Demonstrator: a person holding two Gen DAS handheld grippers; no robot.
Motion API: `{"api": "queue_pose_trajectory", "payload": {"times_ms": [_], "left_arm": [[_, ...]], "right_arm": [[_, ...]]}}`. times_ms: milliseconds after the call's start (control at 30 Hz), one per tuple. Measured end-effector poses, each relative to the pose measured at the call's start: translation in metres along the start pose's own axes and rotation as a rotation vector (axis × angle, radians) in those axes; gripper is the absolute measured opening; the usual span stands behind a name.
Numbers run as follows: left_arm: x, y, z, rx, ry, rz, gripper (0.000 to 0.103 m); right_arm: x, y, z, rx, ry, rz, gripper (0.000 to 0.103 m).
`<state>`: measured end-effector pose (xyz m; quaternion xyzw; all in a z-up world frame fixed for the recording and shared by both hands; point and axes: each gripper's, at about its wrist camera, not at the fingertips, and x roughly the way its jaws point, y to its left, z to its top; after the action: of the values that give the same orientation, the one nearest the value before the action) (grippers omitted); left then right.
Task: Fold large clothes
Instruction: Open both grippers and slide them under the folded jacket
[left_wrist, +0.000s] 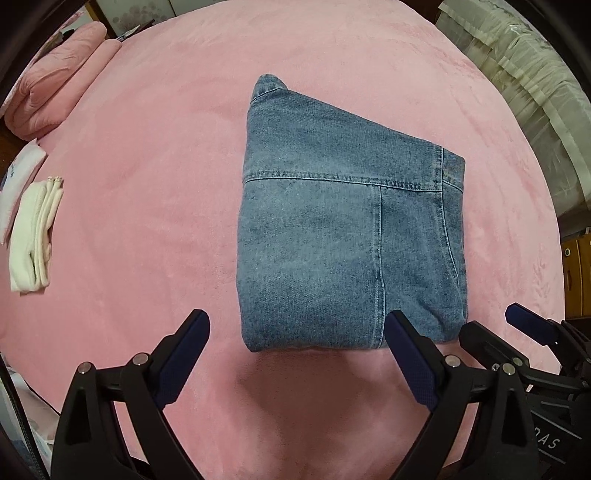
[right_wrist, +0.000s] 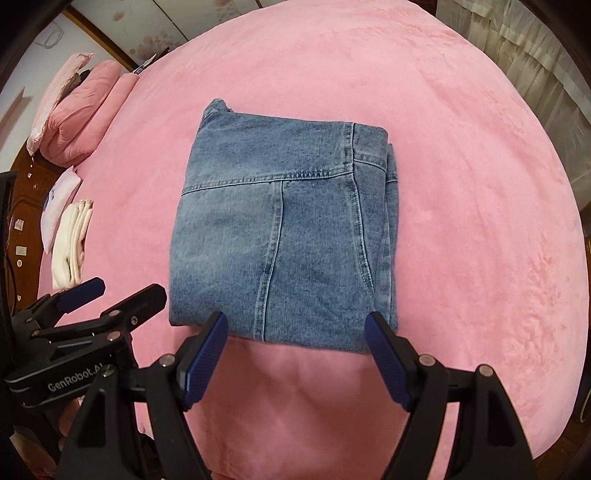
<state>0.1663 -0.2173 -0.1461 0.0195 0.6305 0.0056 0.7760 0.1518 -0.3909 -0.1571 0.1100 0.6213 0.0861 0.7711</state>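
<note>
Just short of the folded denim garment (left_wrist: 347, 229) on the pink blanket (left_wrist: 155, 177), left gripper (left_wrist: 295, 332) and right gripper (right_wrist: 295, 328) hover spread, empty; squaring the near edge seems all that remains

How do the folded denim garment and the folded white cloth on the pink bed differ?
The denim garment is blue, thick and large, lying mid-bed just beyond both open claws; the white cloth is cream, thinner and smaller, lying near the bed's left edge, away from them. The denim shows stitched seams; the white cloth shows layered edges. Both are folded and rest flat on the pink blanket.
</note>
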Motion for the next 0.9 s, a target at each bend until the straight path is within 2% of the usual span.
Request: {"api": "queue_pose_trajectory", "payload": {"times_ms": [433,667,800,900], "left_arm": [[-0.001,0.001,0.0,-0.004,0.003,0.004,0.094],[0.013,0.005,0.003,-0.001,0.025,-0.01,0.094],[0.033,0.009,0.006,-0.034,0.05,-0.024,0.094],[0.05,0.02,0.009,-0.062,0.061,-0.049,0.094]], "right_arm": [[0.002,0.0,0.005,-0.002,0.012,-0.007,0.077],[0.014,-0.004,0.004,0.01,0.039,0.002,0.077],[0.033,-0.015,0.005,0.048,0.077,0.019,0.079],[0.051,-0.038,0.005,0.14,0.1,0.044,0.079]]}}
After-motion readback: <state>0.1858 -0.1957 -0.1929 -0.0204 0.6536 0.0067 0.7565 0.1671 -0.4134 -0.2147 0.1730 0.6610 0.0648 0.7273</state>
